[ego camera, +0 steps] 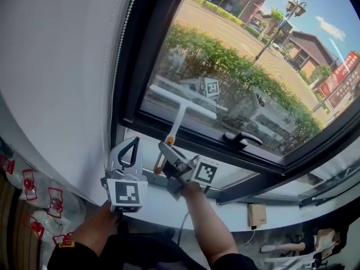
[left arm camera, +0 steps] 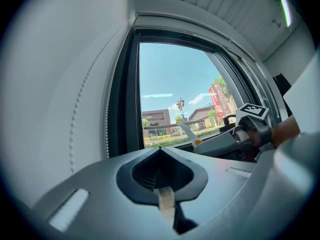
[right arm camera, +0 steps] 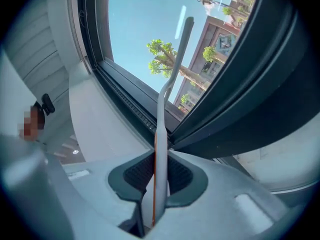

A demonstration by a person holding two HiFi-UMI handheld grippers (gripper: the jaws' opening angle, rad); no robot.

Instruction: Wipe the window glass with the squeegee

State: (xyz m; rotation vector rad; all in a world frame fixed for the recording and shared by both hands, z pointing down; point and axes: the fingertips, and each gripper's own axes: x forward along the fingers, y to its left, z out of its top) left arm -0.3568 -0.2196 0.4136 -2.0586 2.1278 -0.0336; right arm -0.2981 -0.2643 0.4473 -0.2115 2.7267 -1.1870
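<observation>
The white squeegee (ego camera: 181,102) lies with its blade against the lower part of the window glass (ego camera: 264,66), left of the middle. Its handle runs down into my right gripper (ego camera: 167,147), which is shut on it. In the right gripper view the handle (right arm camera: 160,134) stands between the jaws and the blade (right arm camera: 183,39) rests on the glass above. My left gripper (ego camera: 134,140) is shut with nothing in it, just left of the right one, over the white sill (ego camera: 152,198). From the left gripper (left arm camera: 160,150) view, the squeegee (left arm camera: 172,127) and the right gripper (left arm camera: 235,141) show at the right.
A black window handle (ego camera: 242,139) sits on the lower frame, right of the squeegee. A bead chain (ego camera: 125,44) hangs along the white blind at the left. A wall socket (ego camera: 257,215) is below the sill. Plastic bags (ego camera: 39,201) lie at the bottom left.
</observation>
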